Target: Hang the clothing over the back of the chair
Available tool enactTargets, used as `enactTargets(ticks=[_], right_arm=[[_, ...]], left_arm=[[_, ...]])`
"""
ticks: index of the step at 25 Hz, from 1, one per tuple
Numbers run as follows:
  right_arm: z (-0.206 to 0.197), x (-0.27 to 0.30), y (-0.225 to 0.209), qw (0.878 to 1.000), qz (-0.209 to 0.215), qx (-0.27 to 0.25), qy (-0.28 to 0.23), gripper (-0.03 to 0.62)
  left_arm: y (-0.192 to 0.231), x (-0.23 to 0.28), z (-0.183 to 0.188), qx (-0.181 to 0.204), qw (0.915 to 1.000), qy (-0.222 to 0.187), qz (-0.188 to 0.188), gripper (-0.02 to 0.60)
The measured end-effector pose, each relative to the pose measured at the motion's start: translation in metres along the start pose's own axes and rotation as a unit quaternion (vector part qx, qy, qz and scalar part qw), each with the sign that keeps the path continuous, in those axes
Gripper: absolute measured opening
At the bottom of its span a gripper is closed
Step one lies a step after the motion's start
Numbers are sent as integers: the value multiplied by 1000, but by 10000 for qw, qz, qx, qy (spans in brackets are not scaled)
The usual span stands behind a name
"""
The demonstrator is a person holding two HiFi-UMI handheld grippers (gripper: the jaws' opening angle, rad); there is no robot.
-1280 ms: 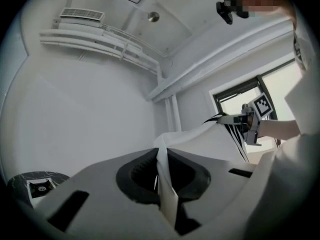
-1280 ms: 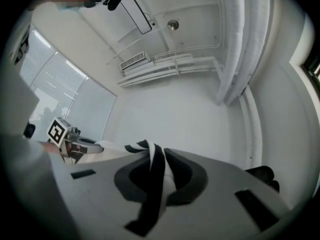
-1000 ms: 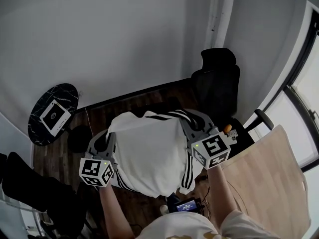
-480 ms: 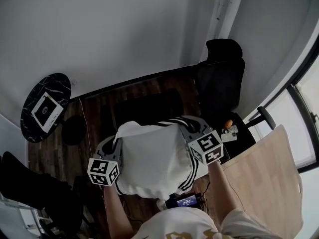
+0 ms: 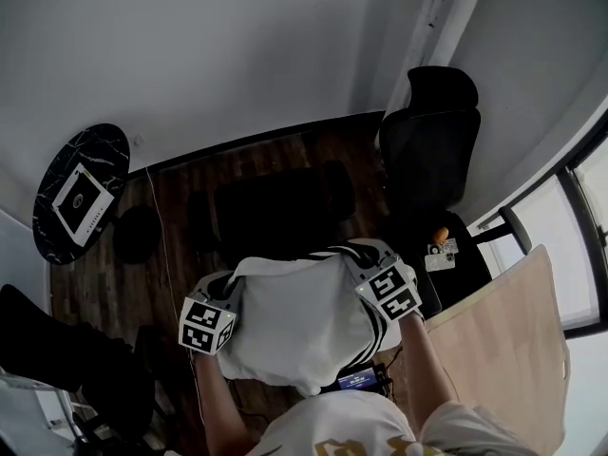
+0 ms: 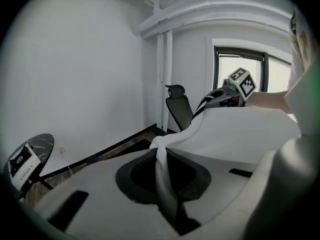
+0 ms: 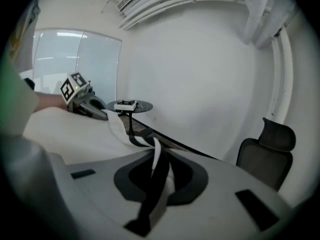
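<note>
Head view: white shirt (image 5: 290,316) with black stripes is stretched flat at 6 o'clock, between both grippers. Left gripper (image 5: 223,299) is clenched on its 9 o'clock edge, right gripper (image 5: 366,269) on the striped 3 o'clock edge. A dark chair (image 5: 275,207) sits just past the shirt at 12, and an office chair (image 5: 432,145) at 2. Round table (image 5: 71,198) is at 9, on the wood floor (image 5: 176,207).

Left gripper view: jaws are pinched shut on a white fold of the shirt. The cloth runs off to 1 o'clock toward the right gripper, with the office chair behind at 12.

Right gripper view: jaws are clamped on the striped hem. The left gripper is at 10 o'clock, the round table at 11 and the office chair at 4.
</note>
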State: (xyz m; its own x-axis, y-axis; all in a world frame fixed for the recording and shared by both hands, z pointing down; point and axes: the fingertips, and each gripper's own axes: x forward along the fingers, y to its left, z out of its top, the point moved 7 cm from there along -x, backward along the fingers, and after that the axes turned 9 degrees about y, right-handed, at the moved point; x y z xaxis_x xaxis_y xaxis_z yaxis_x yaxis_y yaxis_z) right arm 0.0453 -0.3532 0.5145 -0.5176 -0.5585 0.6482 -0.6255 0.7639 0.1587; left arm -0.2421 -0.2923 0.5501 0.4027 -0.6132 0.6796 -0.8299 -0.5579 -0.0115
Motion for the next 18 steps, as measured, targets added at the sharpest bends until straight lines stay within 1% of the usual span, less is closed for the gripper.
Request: enactTargets(ticks=[2, 4, 6, 7, 8, 10, 11, 13, 15, 16, 18], right_arm=[[-10, 9, 1, 9996, 71, -132, 221, 33], [-15, 16, 2, 9992, 185, -179, 317, 37], [-16, 21, 1, 9984, 356, -207, 375, 38], [-19, 24, 2, 9976, 491, -190, 439, 37], [-23, 27, 3, 9963, 661, -123, 533, 37], [-35, 34, 4, 9917, 1044, 177, 735, 37], [-39, 36, 5, 9887, 1207, 356, 812, 37], [-46, 41, 5, 9826, 1463, 624, 959, 37], [-52, 47, 6, 9727, 1751, 849, 1262, 35], [-57, 50, 8, 9641, 1936, 1014, 1505, 35], [-68, 56, 11, 9416, 2324, 1410, 1989, 45]], left_arm=[[3, 4, -3, 8, 9999, 136, -58, 40], [5, 8, -6, 137, 9993, 348, -61, 40], [6, 15, -10, 134, 9976, 660, -158, 40], [5, 20, -14, 64, 9956, 887, -303, 40], [2, 26, -19, -38, 9921, 1145, -511, 41], [-4, 38, -27, -234, 9821, 1597, -970, 43], [-7, 42, -30, -277, 9772, 1765, -1144, 43], [-11, 48, -34, -261, 9682, 2070, -1377, 43], [-12, 54, -39, -255, 9579, 2380, -1588, 44], [-12, 56, -42, -279, 9533, 2506, -1659, 51], [-12, 59, -48, -352, 9489, 2646, -1685, 86]])
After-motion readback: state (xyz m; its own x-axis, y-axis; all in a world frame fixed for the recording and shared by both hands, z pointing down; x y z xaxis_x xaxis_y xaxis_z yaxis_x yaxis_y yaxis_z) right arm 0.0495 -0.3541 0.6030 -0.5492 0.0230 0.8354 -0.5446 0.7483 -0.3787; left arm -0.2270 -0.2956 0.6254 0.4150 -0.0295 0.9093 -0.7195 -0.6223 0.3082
